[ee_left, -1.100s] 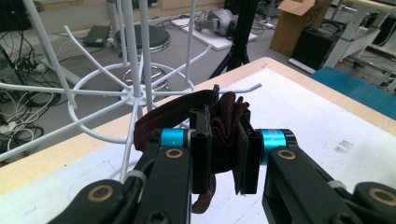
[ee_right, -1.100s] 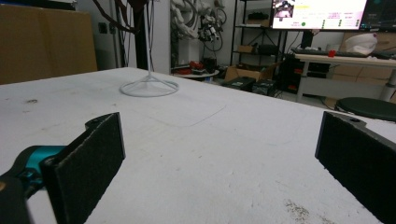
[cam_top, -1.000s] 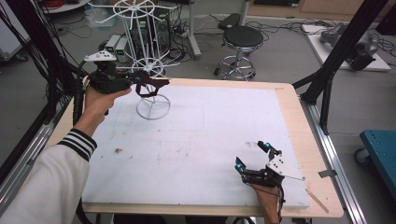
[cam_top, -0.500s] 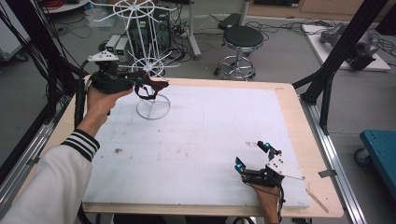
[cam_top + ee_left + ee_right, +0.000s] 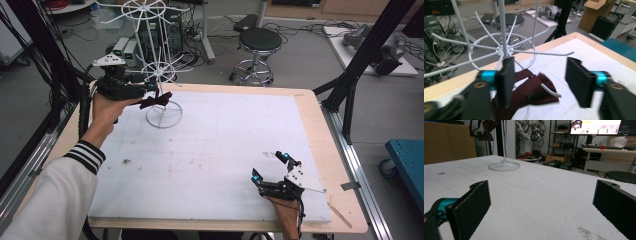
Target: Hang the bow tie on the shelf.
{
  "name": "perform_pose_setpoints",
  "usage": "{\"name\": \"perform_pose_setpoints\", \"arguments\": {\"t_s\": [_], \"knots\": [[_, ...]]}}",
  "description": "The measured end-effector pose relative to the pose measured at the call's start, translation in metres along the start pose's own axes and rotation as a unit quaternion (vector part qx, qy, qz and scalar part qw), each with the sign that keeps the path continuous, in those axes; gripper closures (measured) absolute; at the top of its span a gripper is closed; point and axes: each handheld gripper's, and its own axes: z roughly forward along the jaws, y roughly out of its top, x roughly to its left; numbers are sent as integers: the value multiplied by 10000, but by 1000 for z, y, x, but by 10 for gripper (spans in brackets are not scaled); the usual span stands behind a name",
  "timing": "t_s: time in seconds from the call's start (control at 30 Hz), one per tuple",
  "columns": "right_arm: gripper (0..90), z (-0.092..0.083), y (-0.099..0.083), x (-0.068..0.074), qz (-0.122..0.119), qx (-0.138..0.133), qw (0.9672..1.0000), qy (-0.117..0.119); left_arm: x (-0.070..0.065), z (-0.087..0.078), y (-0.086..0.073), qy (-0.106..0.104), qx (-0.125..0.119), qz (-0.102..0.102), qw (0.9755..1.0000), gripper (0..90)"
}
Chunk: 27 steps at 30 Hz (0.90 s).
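A white wire rack [image 5: 164,116] with hooked spokes stands on the board at the back left. In the left gripper view, a dark red strap [image 5: 534,87] hangs on one of the rack's hooks [image 5: 549,90]. My left gripper [image 5: 540,72] is open around that hook, jaws on either side of the strap and off it. From above, the left gripper [image 5: 149,92] is level with the rack's lower wheel and the strap [image 5: 156,100] is at its tips. My right gripper [image 5: 270,166] rests open and empty near the front right, low over the board [image 5: 544,202].
A white foam board [image 5: 225,150] covers the wooden table [image 5: 310,105]. Beyond the far edge stands a black stool [image 5: 260,40]. A black frame post [image 5: 360,65] rises at the right, with a blue cart [image 5: 407,160] beside the table.
The left gripper has moved slightly along the rack with the strap at its tips, and the strap now droops lower on a hook. The right gripper has not moved.
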Motion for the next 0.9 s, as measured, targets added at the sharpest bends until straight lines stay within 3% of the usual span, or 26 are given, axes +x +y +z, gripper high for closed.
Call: {"name": "perform_pose_setpoints", "arguments": {"t_s": [0.13, 0.17, 0.2, 0.23, 0.37, 0.5, 0.6, 0.8, 0.9], "knots": [[7, 0, 0, 0, -41, 37, 10000, -1, -2, -5, 0, -190, -183, 158, 9995, 217], [7, 1, 0, -1, -82, 28, 10000, -8, -3, -7, -1, -268, -144, 364, 9989, 179], [7, 1, -1, -1, -75, 51, 10000, -20, -3, -7, -1, -268, -144, 364, 9989, 96], [7, 1, -1, -1, -83, 68, 9999, -23, -7, -11, -5, -150, -112, 545, 9983, 50], [7, 1, -1, -1, -86, 55, 9999, -74, -6, -29, -23, -88, -518, 657, 9965, 17], [7, 1, -1, -2, -41, 37, 9999, -87, 0, -47, -46, -49, -544, 782, 9954, 17], [7, 1, -1, -3, 1, 24, 9999, -103, 2, -63, -63, -26, -725, 792, 9942, 17], [7, 1, -1, -3, 16, 30, 9999, -99, 5, -82, -92, -121, -1101, 872, 9900, 17], [7, 1, -1, -3, 18, 32, 9999, -97, 4, -90, -109, -192, -1329, 924, 9866, 17]]}}
